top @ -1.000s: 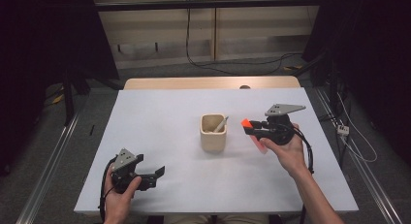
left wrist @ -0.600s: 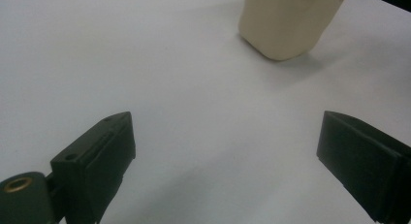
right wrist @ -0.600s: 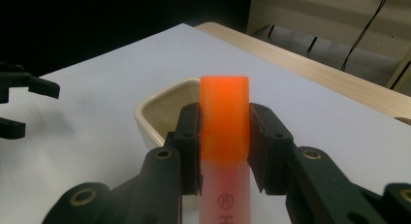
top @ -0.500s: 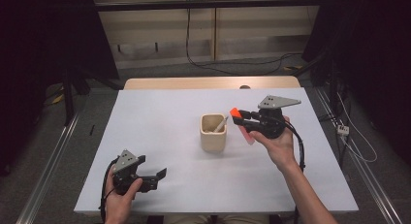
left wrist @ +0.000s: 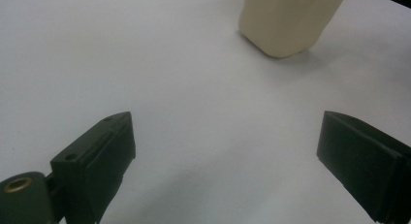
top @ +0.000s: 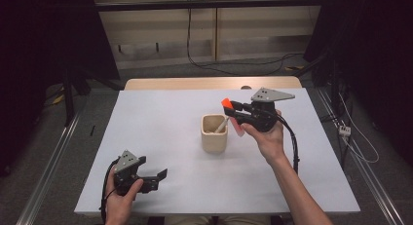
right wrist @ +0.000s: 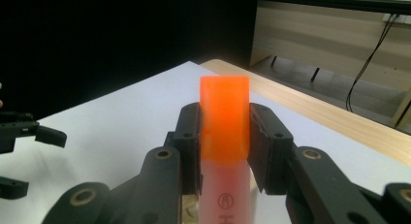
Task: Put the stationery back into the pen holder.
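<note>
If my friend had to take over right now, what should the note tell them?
Right gripper: shut on the orange-capped pen, held up just right of the beige cup, cap pointing up.
Left gripper: open, empty, low at the table's near left corner.
Cup: upright mid-table, with a pale stick-like thing leaning inside.
Done: pen gripped and in the air.
Left: probably putting the pen in the cup and letting go.

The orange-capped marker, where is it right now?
High view: the orange-capped marker is clamped in the right gripper, just above the beige cup, mid-table.
</note>
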Demonstrator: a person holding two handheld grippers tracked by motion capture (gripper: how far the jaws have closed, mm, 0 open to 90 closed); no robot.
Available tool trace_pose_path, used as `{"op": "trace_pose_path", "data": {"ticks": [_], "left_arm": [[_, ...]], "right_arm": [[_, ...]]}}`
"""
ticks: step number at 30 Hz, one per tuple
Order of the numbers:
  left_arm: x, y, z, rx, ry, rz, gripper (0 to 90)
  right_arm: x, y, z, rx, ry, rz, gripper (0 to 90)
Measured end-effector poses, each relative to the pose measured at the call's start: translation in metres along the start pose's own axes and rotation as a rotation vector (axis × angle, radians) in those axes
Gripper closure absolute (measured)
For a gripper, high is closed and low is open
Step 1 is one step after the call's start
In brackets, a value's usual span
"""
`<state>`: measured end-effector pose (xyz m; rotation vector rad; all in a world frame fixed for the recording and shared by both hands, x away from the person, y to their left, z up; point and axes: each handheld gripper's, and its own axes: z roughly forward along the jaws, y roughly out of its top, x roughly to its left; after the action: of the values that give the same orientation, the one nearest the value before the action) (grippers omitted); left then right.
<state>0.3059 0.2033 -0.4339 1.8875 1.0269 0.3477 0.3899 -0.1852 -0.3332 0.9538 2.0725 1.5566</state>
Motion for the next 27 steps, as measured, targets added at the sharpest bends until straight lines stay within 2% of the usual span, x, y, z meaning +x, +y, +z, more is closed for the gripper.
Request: {"op": "trace_pose_path", "data": {"ticks": [6, 9, 15, 20, 27], "left_arm": [[0.001, 0.0, -0.001, -0.005, 0.0, 0.0, 6.8], [0.0, 0.0, -0.001, -0.005, 0.012, 0.02, 6.8], [0.0, 0.001, 0.0, -0.006, 0.007, 0.013, 6.8], [0.002, 0.0, 0.0, -0.007, 0.007, 0.004, 6.8], [0.002, 0.001, -0.002, -0.009, 0.011, 0.013, 6.8]], "right_arm": [[0.005, 0.004, 0.011, 0.0, 0.021, 0.001, 67.6], [0.008, 0.007, 0.016, -0.005, 0.017, 0.006, 67.6], [0.013, 0.012, 0.025, -0.012, 0.017, 0.007, 67.6], [0.014, 0.013, 0.034, -0.022, 0.021, 0.026, 67.6], [0.015, 0.011, 0.047, -0.047, 0.032, 0.051, 67.6]]}}
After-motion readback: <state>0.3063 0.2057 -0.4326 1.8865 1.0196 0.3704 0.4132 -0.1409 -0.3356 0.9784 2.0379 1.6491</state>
